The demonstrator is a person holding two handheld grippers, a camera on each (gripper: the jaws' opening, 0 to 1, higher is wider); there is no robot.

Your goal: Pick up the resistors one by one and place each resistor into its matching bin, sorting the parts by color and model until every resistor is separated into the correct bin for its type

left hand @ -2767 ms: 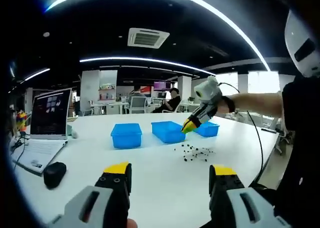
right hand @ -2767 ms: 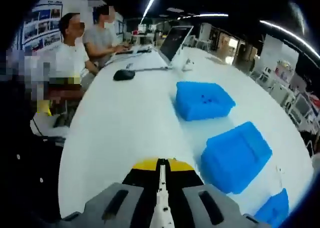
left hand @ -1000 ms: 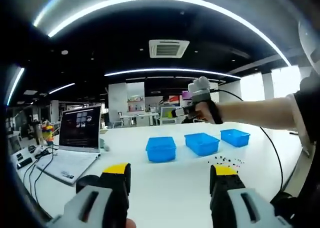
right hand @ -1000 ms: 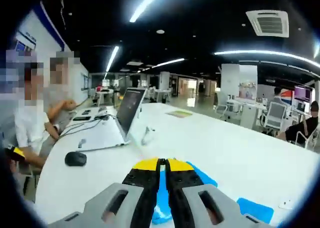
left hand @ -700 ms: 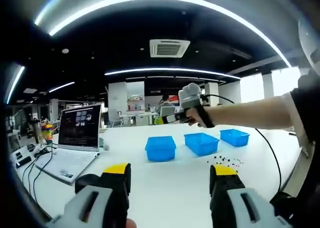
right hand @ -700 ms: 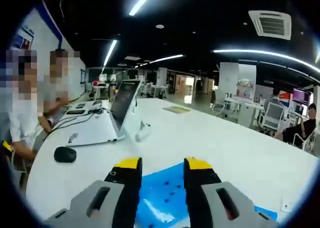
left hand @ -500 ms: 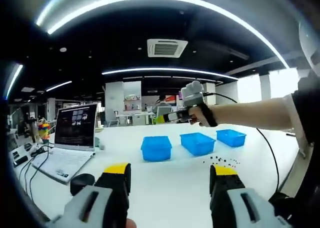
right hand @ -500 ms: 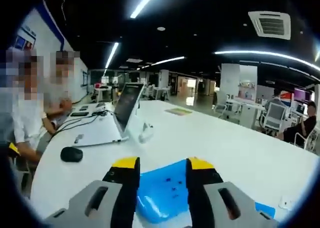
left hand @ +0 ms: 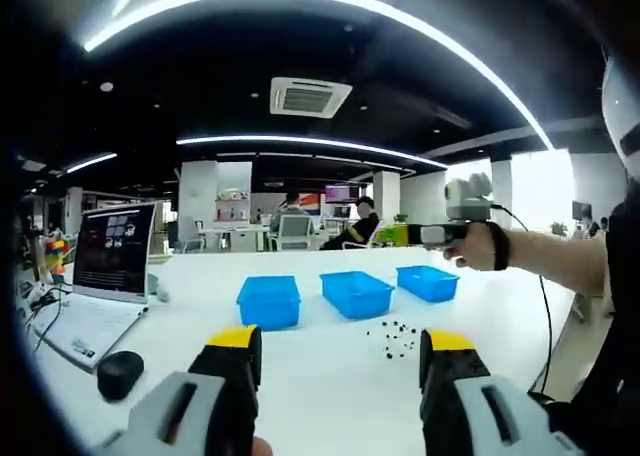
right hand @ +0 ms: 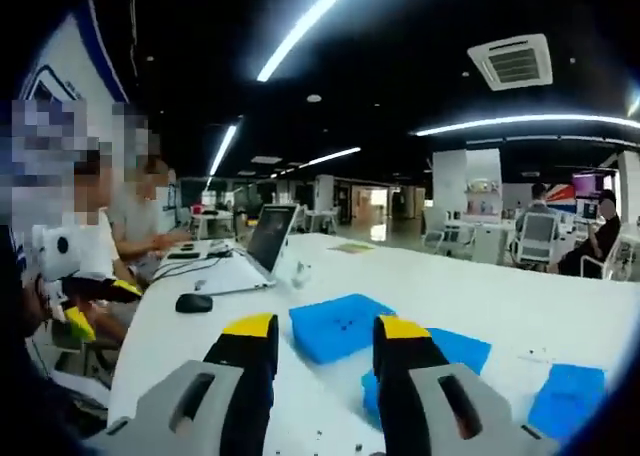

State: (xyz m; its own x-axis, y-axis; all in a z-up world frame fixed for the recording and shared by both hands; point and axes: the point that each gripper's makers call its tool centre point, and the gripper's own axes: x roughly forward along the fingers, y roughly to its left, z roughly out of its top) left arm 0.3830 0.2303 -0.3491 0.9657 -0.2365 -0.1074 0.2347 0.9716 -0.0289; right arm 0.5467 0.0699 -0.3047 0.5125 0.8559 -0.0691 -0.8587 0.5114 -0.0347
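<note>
Landmark = the resistor pile [left hand: 393, 336], a loose scatter of small dark bits on the white table [left hand: 300, 366]. In the left gripper view the three blue bins lie just beyond the pile: middle bin [left hand: 357, 293] right behind it, near-laptop bin [left hand: 269, 301] off to its left, far bin [left hand: 428, 282] behind and to its right. Pile sits ahead of the left gripper [left hand: 340, 351] and slightly toward its right jaw, w/ bare table between. Left gripper: jaws spread wide, nothing between them. Right gripper [left hand: 415, 235], seen in the same view on the person's outstretched arm, hangs in the air above and beyond the pile, over the far-bin side; its own view shows the right gripper [right hand: 325, 351] w/ jaws parted and nothing held, and the near-laptop bin [right hand: 340, 328] w/ a few dark specks inside showing between the jaw tips. A few specks on the table low in the right gripper view may be the pile's edge; too small to be sure. Individual resistors' long axes, colours, models: can't tell, too tiny. Judgement: right gripper looks the nearer one to the pile, needing mostly a drop down and back toward the person; left is further off and low. Next pick prob. turns on tipping the right jaws down over one bit at the pile's edge.
</note>
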